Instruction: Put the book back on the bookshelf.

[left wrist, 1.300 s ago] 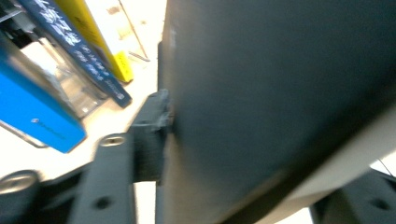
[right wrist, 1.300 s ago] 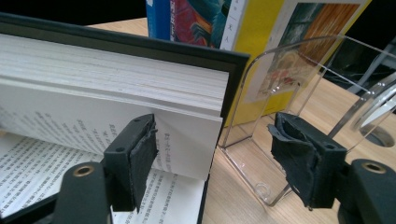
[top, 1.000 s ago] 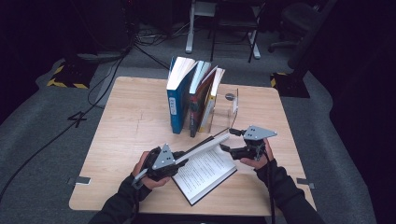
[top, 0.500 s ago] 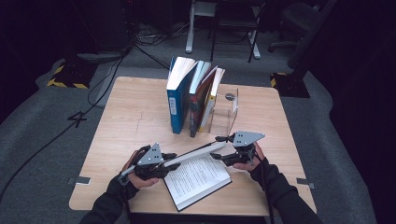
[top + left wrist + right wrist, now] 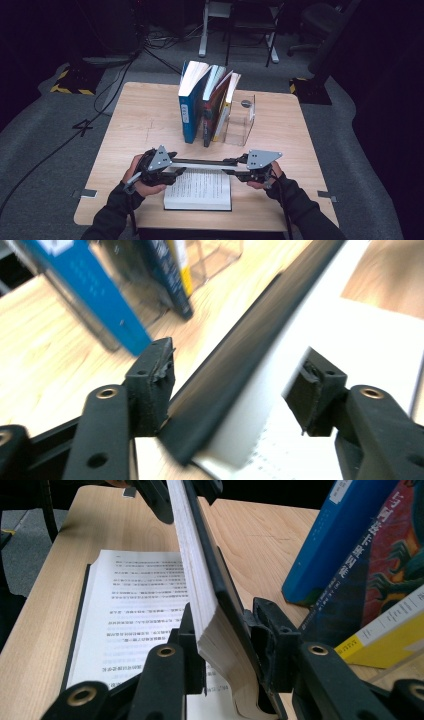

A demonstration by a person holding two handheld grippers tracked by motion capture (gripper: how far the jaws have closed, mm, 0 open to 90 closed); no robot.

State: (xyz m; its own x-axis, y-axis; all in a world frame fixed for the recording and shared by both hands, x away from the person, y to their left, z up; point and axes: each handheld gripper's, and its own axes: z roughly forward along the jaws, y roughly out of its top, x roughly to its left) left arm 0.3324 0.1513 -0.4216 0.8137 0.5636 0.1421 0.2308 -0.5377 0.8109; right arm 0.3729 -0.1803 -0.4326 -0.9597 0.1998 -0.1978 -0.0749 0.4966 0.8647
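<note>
An open book (image 5: 197,190) lies near the table's front edge, its printed page (image 5: 130,600) flat. Its other half, a black cover (image 5: 235,360) with a block of pages (image 5: 200,580), stands up on edge between both grippers. My right gripper (image 5: 235,172) (image 5: 227,650) has just been closing and its pads press this raised half from both sides. My left gripper (image 5: 172,172) (image 5: 235,390) has just been opening: the cover's edge leans on one pad, and the other pad stands well apart from the pages.
A row of upright books (image 5: 207,105), a blue one (image 5: 340,535) at its left, leans against a clear bookend (image 5: 240,120) at the middle of the wooden table (image 5: 140,115). Cables and chair legs lie on the dark floor beyond.
The book has swung from lying slanted to square with the table's front edge. Both hands have shifted with it; the raised half now runs level between them. Left jaws wider, right jaws narrower.
</note>
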